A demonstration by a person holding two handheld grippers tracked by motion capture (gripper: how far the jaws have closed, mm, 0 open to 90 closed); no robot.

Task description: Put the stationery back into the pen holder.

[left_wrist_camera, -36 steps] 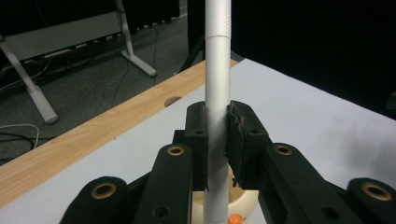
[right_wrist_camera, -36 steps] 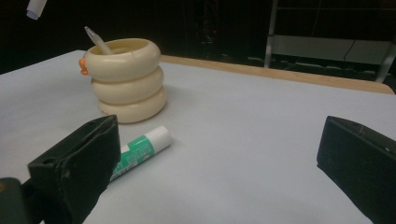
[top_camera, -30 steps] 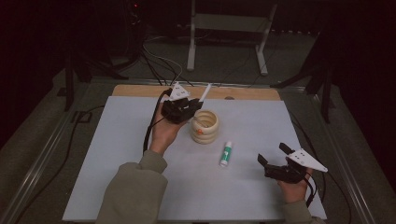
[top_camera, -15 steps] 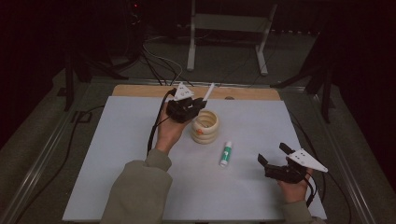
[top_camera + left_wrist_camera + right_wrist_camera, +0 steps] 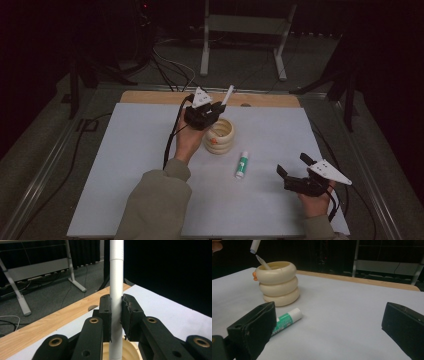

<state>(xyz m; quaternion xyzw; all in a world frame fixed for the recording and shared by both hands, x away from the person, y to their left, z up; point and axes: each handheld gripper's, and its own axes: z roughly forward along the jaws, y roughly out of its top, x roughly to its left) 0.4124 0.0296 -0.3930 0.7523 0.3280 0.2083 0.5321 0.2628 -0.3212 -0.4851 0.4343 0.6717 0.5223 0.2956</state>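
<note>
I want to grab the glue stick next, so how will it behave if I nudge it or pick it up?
The glue stick is a smooth cylinder lying on its side on the flat white mat, so a sideways nudge will probably roll it. It looks rigid, small and likely light. Its glossy surface may slip, so close across its middle.

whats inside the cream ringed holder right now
In the cream holder one thin pen leans on its rim. The left gripper holds a white pen just above its mouth. The holder's wall hides its bottom.
</note>
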